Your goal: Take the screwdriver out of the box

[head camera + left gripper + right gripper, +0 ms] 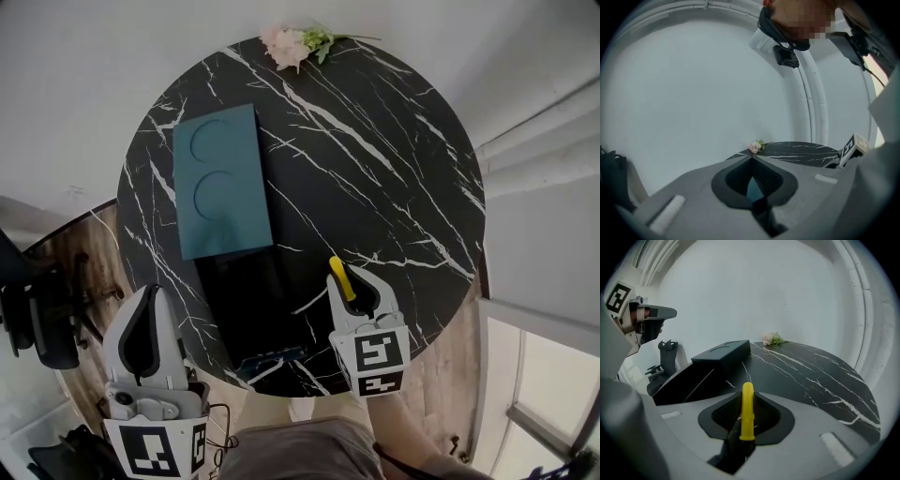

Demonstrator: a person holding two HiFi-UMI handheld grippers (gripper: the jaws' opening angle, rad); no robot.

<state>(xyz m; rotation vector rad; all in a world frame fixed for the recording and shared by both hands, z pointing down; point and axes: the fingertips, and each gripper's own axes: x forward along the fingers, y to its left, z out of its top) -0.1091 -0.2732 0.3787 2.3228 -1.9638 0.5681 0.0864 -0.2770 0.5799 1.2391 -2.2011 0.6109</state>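
My right gripper (352, 281) is shut on the screwdriver (342, 278), whose yellow handle (747, 413) sticks out forward between the jaws. It hovers over the near right part of the round black marble table (394, 187). The box lies to its left: a teal lid (222, 183) folded open flat, with the black base (246, 300) nearer me. In the right gripper view the box (723, 352) sits ahead on the left. My left gripper (155, 291) hangs off the table's near left edge, jaws closed together with nothing between them (752, 159).
A small pink flower sprig (295, 42) lies at the table's far edge. A blue object (272, 359) shows at the near edge. A dark chair (42, 319) stands on the wooden floor to the left. White walls surround the table.
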